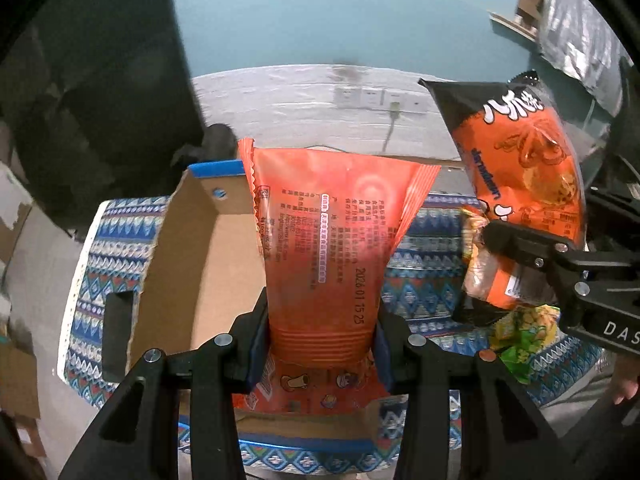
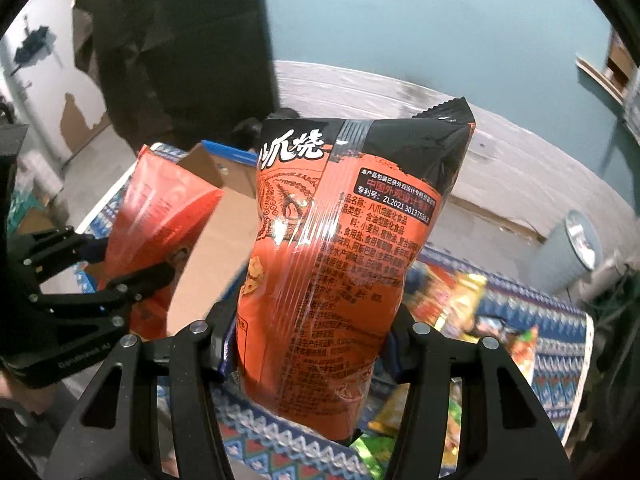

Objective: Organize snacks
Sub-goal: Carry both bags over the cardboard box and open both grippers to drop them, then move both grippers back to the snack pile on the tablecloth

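Patterned cloth (image 1: 120, 240), cardboard box (image 1: 192, 264) below; L hand-held gripper (image 1: 322, 344) clamps orange pouch (image 1: 332, 240), R hand-held gripper (image 2: 310, 344) clamps octopus-snack bag (image 2: 328, 264).

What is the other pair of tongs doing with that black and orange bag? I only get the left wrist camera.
Observer: The right tongs squeeze the black and orange bag low down, one pad on each side.
Operator: Anything past it that I miss?
Observer: A grey bin stands beyond the table's edge, to the right.
Operator: Any more snacks there?
Observer: Several loose packets lie on the patterned cloth, right of the bag.
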Tool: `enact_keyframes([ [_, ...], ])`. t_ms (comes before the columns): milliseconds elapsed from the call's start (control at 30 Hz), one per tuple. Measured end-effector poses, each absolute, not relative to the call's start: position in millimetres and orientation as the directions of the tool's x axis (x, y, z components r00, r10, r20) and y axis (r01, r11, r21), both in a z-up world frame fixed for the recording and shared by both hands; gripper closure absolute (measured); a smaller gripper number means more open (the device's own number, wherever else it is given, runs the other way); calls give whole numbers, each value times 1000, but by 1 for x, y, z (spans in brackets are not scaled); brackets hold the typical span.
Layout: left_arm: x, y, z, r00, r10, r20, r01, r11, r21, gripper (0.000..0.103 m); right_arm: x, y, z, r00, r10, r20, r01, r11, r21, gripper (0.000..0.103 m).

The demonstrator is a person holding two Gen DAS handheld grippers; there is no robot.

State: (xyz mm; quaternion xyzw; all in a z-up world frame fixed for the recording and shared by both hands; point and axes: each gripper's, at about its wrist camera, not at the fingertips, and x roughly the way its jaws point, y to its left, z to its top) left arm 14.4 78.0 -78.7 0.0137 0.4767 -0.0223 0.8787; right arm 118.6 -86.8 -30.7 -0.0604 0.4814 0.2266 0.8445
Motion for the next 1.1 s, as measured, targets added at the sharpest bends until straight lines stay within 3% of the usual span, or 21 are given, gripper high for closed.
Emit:
enact_keyframes([
  [700,23,166,-116,463,70,-884,-156,988,-3,57,145,32,-66,228,409,-883,-592,779,207,48],
  [800,25,165,-116,456,99,-885,-168,986,24,51,145,37,-69,210,407,-889,-594,775,214,46],
  [867,25,163,-115,455,115,-883,-168,985,42,42,146,39,-69,207,405,-891,-594,775,214,44],
  [1100,24,161,-108,477,145,-867,-165,983,74,35,146,28,-57,260,402,-878,-578,793,191,32],
])
